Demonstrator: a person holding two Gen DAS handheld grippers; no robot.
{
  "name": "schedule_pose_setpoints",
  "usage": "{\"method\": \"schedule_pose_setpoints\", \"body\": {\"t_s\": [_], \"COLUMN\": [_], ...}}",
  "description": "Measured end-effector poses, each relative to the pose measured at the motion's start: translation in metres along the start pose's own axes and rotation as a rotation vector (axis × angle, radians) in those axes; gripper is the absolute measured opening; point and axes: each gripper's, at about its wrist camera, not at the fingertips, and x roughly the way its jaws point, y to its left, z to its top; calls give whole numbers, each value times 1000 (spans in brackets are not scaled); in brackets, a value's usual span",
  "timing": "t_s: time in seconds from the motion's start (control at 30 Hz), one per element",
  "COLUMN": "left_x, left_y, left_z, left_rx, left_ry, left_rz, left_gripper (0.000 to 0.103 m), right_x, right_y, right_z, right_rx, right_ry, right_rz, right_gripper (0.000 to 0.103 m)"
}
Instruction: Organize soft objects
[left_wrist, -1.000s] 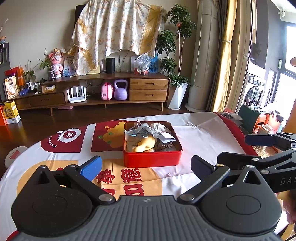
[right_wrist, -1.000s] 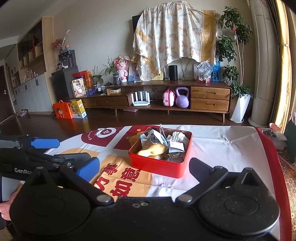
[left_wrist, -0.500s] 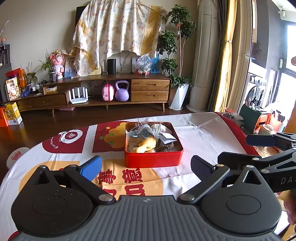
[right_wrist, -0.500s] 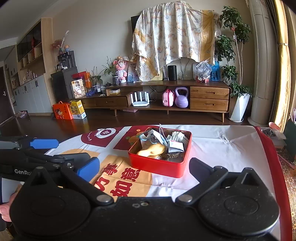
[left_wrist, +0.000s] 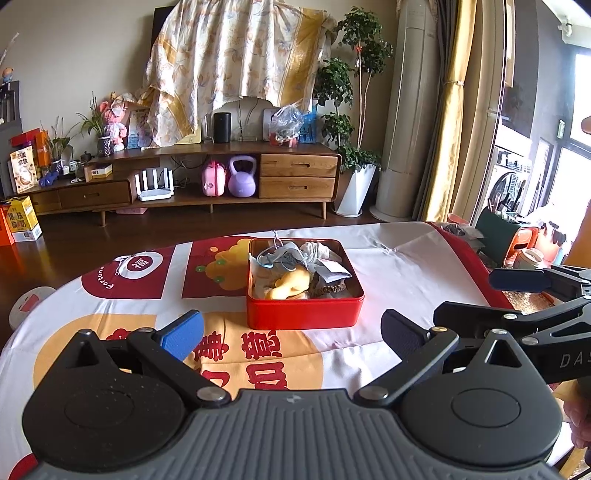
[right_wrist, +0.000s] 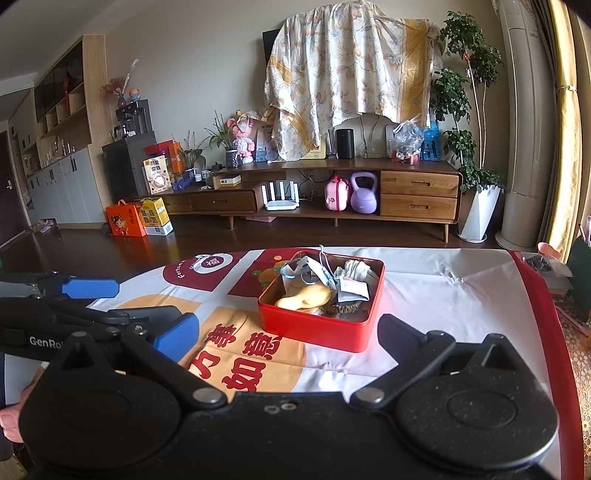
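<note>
A red tin box (left_wrist: 303, 314) (right_wrist: 317, 332) stands on the table, filled with soft things: a yellow plush piece (left_wrist: 291, 284) (right_wrist: 306, 297), a face mask with blue loops (left_wrist: 280, 254), white socks (right_wrist: 356, 267) and a brown hair tie (left_wrist: 332, 288). My left gripper (left_wrist: 291, 332) is open, hovering just short of the box with nothing between its fingers. My right gripper (right_wrist: 284, 332) is open too, equally near the box and empty. Each gripper shows at the edge of the other's view.
The table wears a white, red and yellow printed cloth (left_wrist: 399, 266) (right_wrist: 443, 295). Beyond it lie a dark wood floor and a long wooden TV cabinet (left_wrist: 236, 181). A potted plant (left_wrist: 354, 110) and yellow curtains stand at the right.
Both views have shifted only slightly; the box sits a touch lower in frame. Both grippers stay open and empty.
</note>
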Motion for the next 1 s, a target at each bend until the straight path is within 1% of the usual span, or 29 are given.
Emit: {"method": "schedule_pose_setpoints", "body": {"t_s": [0.47,0.63,0.77,1.0], "left_x": [0,-2,-2,2], "left_y": [-1,2,4,11], "left_z": [-2,-2,-3,-3], "left_rx": [-7,-16,-19,-40], "left_ry": [3,2,5,17], "left_rz": [7,12,30,30], "left_gripper": [103,103,103,103], "right_x": [0,-4,-5,-5], "right_y": [0,4,4,4], "right_z": [1,-6,-7,-12], "right_rx": [2,8,9,16], "right_ry": [0,0,1,8], "right_rz": [-2,-5,-2,-6], "right_gripper": [103,103,103,103]}}
